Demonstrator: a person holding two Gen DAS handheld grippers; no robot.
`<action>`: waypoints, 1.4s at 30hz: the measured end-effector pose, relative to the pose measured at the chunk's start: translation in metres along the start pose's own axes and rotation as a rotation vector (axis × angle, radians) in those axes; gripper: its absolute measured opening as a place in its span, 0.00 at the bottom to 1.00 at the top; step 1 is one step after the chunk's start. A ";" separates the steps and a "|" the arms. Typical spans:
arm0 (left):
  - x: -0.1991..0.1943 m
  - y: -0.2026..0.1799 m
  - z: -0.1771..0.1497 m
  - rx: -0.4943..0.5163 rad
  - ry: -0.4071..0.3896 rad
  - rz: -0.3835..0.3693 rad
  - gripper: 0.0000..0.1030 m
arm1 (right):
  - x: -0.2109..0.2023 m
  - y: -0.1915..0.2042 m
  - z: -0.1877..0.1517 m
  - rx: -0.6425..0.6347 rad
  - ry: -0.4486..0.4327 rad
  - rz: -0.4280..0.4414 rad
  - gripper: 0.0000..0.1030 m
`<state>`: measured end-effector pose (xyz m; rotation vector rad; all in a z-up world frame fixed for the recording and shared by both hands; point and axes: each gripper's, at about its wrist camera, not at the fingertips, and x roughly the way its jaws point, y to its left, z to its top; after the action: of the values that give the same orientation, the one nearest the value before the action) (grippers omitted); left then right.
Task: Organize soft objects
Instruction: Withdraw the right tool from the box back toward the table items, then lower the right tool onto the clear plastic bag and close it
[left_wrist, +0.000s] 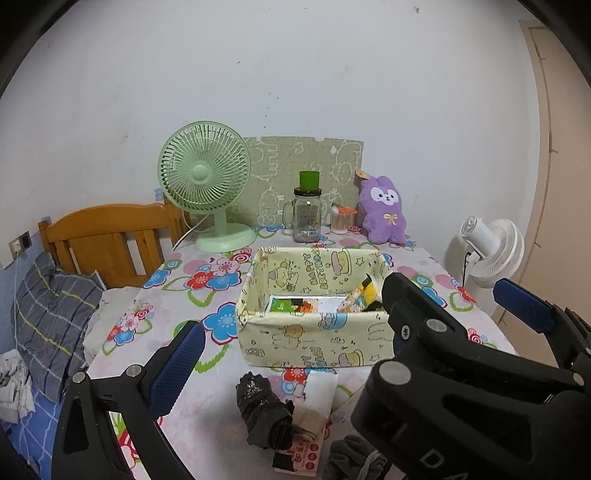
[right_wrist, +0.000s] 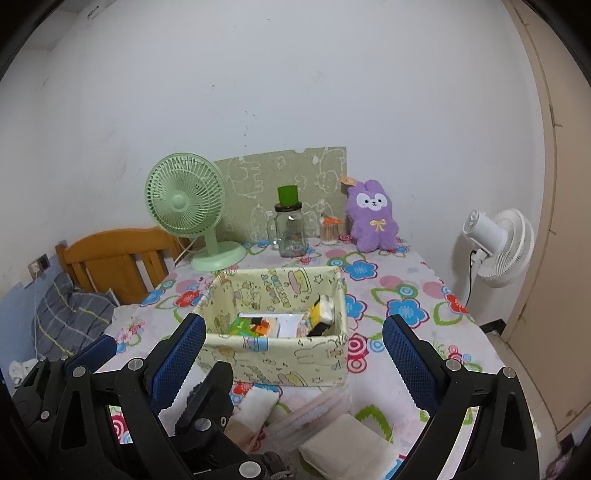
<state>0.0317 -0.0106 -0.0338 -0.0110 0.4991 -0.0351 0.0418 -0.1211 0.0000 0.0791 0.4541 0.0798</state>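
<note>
A yellow fabric storage box (left_wrist: 314, 339) (right_wrist: 280, 358) with cartoon prints stands mid-table and holds packets and a booklet. In front of it lie a crumpled black plastic bag (left_wrist: 264, 410), a white tissue pack (left_wrist: 320, 393) (right_wrist: 258, 404), a flat printed packet (left_wrist: 301, 454) and a grey cloth (left_wrist: 354, 459). A clear-wrapped tissue pack (right_wrist: 343, 439) lies nearer the right gripper. My left gripper (left_wrist: 291, 354) is open and empty above these items. My right gripper (right_wrist: 293, 356) is open and empty, just before the box. The right gripper's body blocks the lower right of the left wrist view.
At the table's back stand a green desk fan (left_wrist: 205, 184), a glass jar with a green lid (left_wrist: 306, 214), a cotton-swab pot (left_wrist: 340, 221) and a purple plush toy (left_wrist: 382, 210). A wooden headboard (left_wrist: 107, 240) and pillow (left_wrist: 51, 321) lie left; a white fan (left_wrist: 491, 251) stands right.
</note>
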 end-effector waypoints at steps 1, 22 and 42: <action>0.001 -0.001 -0.002 0.000 0.001 -0.001 1.00 | 0.000 -0.001 -0.003 0.004 0.000 -0.001 0.95; 0.024 -0.007 -0.056 -0.016 0.093 -0.036 0.99 | 0.017 -0.013 -0.060 0.008 0.071 -0.024 0.95; 0.044 -0.003 -0.088 -0.027 0.188 0.005 0.91 | 0.038 -0.019 -0.098 0.002 0.171 -0.020 0.94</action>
<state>0.0279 -0.0155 -0.1324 -0.0330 0.6879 -0.0250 0.0340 -0.1302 -0.1062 0.0700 0.6259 0.0665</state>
